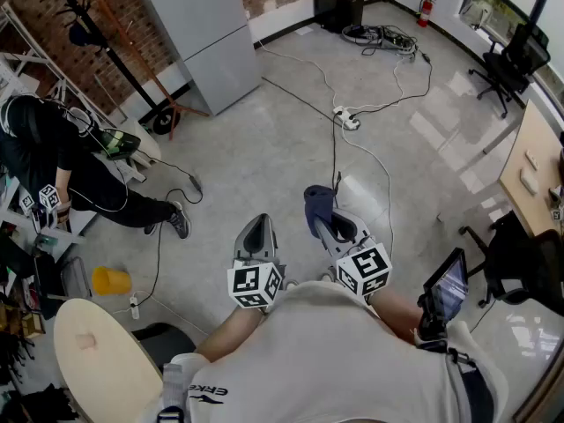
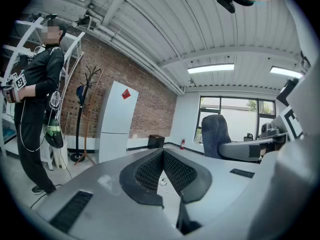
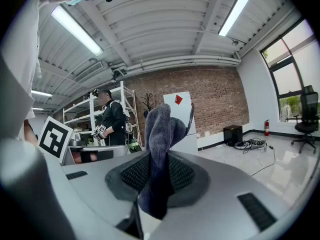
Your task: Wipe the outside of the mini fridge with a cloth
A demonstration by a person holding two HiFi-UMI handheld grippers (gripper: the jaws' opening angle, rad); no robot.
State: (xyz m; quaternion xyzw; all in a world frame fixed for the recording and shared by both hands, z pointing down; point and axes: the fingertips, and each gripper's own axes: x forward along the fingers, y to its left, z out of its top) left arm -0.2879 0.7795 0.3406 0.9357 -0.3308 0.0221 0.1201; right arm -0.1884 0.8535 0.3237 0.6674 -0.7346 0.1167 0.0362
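Note:
The fridge [image 1: 207,33] is a tall pale cabinet against the brick wall, several steps away across the floor. It also shows in the left gripper view, where the fridge [image 2: 117,126] carries a red sticker, and in the right gripper view the fridge [image 3: 182,115] stands partly behind the cloth. My right gripper [image 1: 331,222] is shut on a dark blue cloth [image 1: 317,203], and the cloth [image 3: 161,134] stands up out of the jaws of that gripper [image 3: 156,176]. My left gripper [image 1: 257,234] is shut with nothing in it, its pads [image 2: 172,171] pressed together. Both grippers are held close to my chest, far from the fridge.
A person in black [image 1: 53,161] stands by shelving at the left. A coat rack [image 1: 97,33] stands beside the fridge. Cables and a power strip [image 1: 348,117] lie across the floor ahead. There is a yellow bucket [image 1: 110,280], a round pale tabletop [image 1: 97,359] and an office chair [image 1: 507,64].

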